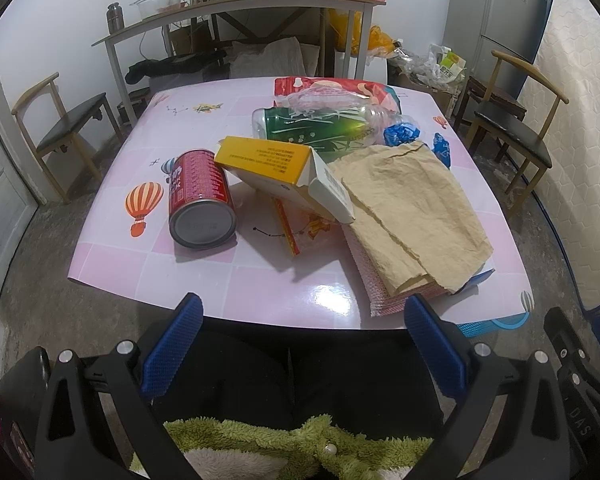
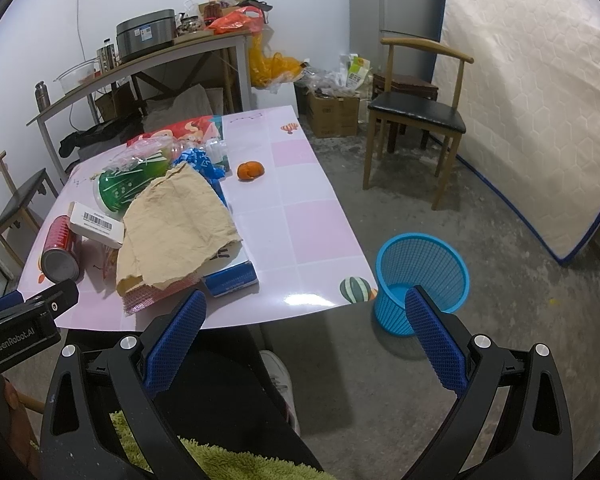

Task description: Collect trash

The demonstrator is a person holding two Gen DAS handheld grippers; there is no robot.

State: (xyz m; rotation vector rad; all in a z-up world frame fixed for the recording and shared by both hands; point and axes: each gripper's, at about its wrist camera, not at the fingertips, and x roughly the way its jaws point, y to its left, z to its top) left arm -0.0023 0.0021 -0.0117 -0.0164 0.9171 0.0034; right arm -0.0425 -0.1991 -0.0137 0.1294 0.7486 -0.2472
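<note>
Trash lies piled on the pink table (image 1: 260, 280): a red can (image 1: 200, 196) on its side, a yellow-and-white carton (image 1: 276, 172), a green plastic bottle (image 1: 320, 128), crumpled brown paper (image 1: 412, 212), blue wrappers (image 1: 402, 134) and a snack bag (image 1: 340, 90). An orange peel (image 2: 251, 170) sits apart, further right on the table (image 2: 300, 220). A blue mesh bin (image 2: 422, 276) stands on the floor by the table's right corner. My left gripper (image 1: 304, 340) hangs open before the near edge. My right gripper (image 2: 306, 334) is open too, above the floor beside the bin.
Wooden chairs stand at the left (image 1: 60, 124) and right (image 2: 416, 120) of the table. A cluttered side table (image 1: 236, 12) lines the back wall, and a mattress (image 2: 540, 120) leans at right. A person's dark trousers and green fleece (image 1: 280, 444) fill the foreground.
</note>
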